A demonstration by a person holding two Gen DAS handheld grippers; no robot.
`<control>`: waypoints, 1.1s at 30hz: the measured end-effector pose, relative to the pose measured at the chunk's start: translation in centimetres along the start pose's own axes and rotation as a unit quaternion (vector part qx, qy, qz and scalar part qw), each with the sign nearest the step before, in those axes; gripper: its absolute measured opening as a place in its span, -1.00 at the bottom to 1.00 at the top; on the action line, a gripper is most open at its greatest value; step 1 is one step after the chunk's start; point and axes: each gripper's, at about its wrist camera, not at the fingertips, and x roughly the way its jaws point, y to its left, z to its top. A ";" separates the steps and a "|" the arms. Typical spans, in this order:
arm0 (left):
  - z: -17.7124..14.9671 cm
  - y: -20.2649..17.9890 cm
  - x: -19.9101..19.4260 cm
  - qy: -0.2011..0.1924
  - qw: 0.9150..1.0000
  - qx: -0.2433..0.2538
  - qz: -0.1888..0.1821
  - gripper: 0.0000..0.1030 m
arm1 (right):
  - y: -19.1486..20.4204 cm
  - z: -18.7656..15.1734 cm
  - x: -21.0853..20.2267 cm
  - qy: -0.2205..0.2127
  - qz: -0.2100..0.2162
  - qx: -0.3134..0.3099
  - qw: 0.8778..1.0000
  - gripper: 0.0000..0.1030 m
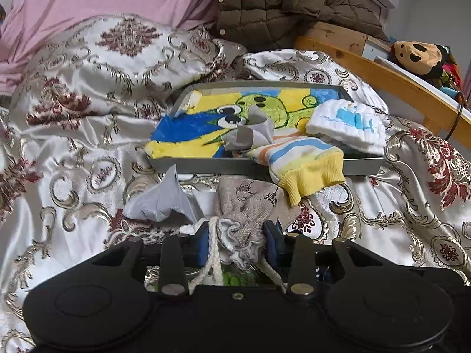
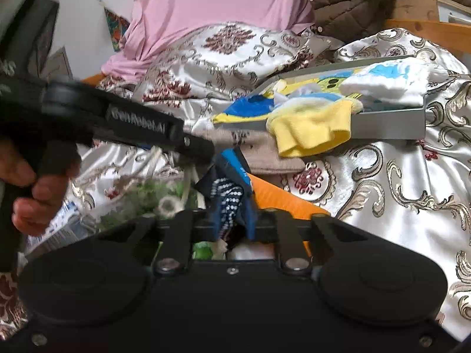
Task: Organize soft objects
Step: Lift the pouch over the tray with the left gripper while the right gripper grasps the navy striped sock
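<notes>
A patterned bedspread (image 1: 73,147) fills the frame, a grey tray (image 1: 206,166) of cloths at centre. At lower centre, the left tool (image 1: 240,242) is clenched on a beige pouch (image 1: 250,206); the right tool (image 2: 232,220) pinches a dotted navy cloth (image 2: 228,197).

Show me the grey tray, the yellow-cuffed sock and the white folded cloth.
grey tray (image 1: 206,168): left wrist view, front wall.
yellow-cuffed sock (image 1: 312,176): left wrist view, yellow cuff.
white folded cloth (image 1: 347,126): left wrist view, top face.

Patterned bedspread (image 1: 88,135) (satin) under grey tray (image 1: 365,167)
</notes>
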 end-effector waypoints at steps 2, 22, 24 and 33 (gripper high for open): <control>0.2 -0.2 -1.0 -0.009 1.000 0.003 0.003 -0.25 | 0.1 0.1 -0.3 -0.005 -0.003 -0.006 1.000 -0.94; 7.4 -2.8 -11.0 -0.129 0.990 0.013 0.048 -0.25 | -0.8 5.7 -8.9 -0.171 -0.023 -0.045 0.984 -0.99; 8.5 -3.5 -10.2 -0.135 0.989 0.008 0.054 -0.25 | -2.0 6.4 -8.8 -0.178 -0.022 -0.033 0.983 -0.99; 9.1 -4.0 -6.4 -0.122 0.991 -0.027 0.039 -0.25 | -5.3 5.0 -6.6 -0.108 -0.004 -0.002 0.994 -0.92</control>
